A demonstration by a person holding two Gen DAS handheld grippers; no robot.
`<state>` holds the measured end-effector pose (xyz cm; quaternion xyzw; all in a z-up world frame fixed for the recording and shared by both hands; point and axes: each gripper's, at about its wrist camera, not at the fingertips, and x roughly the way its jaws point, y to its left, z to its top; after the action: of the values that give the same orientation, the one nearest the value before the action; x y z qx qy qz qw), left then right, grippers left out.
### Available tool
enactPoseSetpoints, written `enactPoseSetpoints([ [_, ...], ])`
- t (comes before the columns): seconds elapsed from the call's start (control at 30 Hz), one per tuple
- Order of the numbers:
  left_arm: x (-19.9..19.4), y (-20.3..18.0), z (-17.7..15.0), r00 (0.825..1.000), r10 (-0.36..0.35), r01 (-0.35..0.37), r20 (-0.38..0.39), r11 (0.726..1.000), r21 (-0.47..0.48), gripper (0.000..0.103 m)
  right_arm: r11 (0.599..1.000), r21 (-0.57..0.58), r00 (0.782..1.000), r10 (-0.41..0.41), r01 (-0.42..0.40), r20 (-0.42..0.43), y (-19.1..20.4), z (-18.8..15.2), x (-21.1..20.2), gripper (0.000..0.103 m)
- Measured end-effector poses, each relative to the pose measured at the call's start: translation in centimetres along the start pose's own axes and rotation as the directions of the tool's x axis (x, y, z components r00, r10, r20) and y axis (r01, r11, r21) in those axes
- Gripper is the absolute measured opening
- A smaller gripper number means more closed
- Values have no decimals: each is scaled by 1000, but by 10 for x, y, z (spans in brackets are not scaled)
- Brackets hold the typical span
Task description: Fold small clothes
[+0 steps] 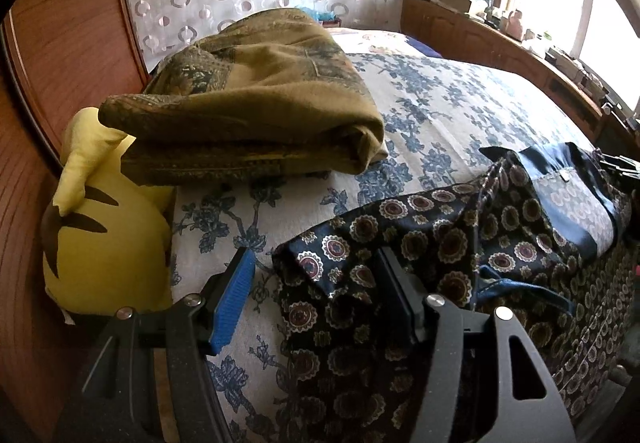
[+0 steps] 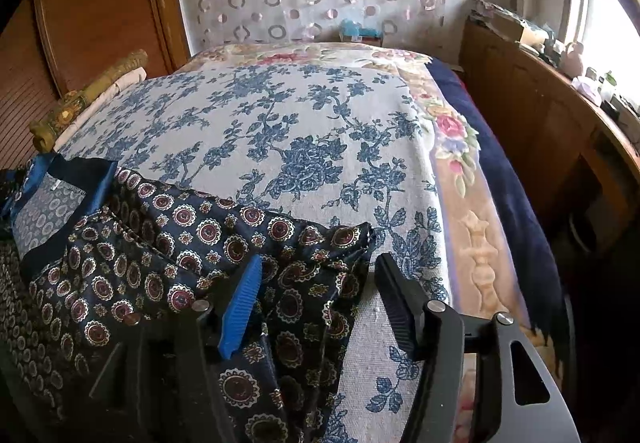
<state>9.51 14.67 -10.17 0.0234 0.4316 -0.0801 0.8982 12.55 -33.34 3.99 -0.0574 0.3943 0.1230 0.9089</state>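
Note:
A dark navy garment with round medallion print lies on the blue-flowered bedspread; its plain navy waistband shows at the right. My left gripper is open, its jaws straddling the garment's near left corner. In the right wrist view the same garment lies at the lower left on the bedspread. My right gripper is open over the garment's right corner, with the blue finger above the cloth and the black finger beside its edge.
A folded olive patterned blanket lies at the bed's far left, with a yellow plush toy below it. A wooden wardrobe stands on the left. A wooden cabinet with clutter runs under the window on the right.

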Motion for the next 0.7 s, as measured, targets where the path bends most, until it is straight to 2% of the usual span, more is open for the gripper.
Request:
enactPoseSetpoints([
  [0.3, 2, -1, 0, 1000, -3, 3, -1, 1000, 5, 61, 1000, -9, 1000, 1, -1, -3, 2, -1, 2, 66],
  [0.33, 2, -1, 1, 1000, -12, 12, -2, 1000, 9, 57, 1000, -10, 1000, 2, -2, -5, 2, -1, 2, 66],
  [0.43, 0, -6, 1, 999, -45, 45, -9, 999, 26, 38, 998, -45, 999, 30, -31, -16, 9, 0, 3, 64],
  [0.47, -1, -7, 1, 998, -61, 61, -12, 998, 24, 26, 998, -55, 999, 36, -37, -14, 12, 0, 2, 58],
  [0.5, -2, -9, 1, 997, -77, 77, -14, 997, 24, 18, 997, -60, 999, 48, -49, -14, 14, 0, 2, 46],
  [0.53, -3, -11, 1, 997, -80, 81, -16, 996, 28, 15, 995, -68, 998, 66, -67, -13, 16, 0, 1, 34],
  [0.57, -5, -14, 0, 997, -73, 74, -11, 997, 38, 9, 993, -78, 996, 85, -86, -14, 18, 0, 0, 15],
  [0.7, -30, -23, 1, 995, -75, 72, 70, 996, 50, 8, 987, -108, 993, 116, -117, -13, 26, -3, -4, 7],
])
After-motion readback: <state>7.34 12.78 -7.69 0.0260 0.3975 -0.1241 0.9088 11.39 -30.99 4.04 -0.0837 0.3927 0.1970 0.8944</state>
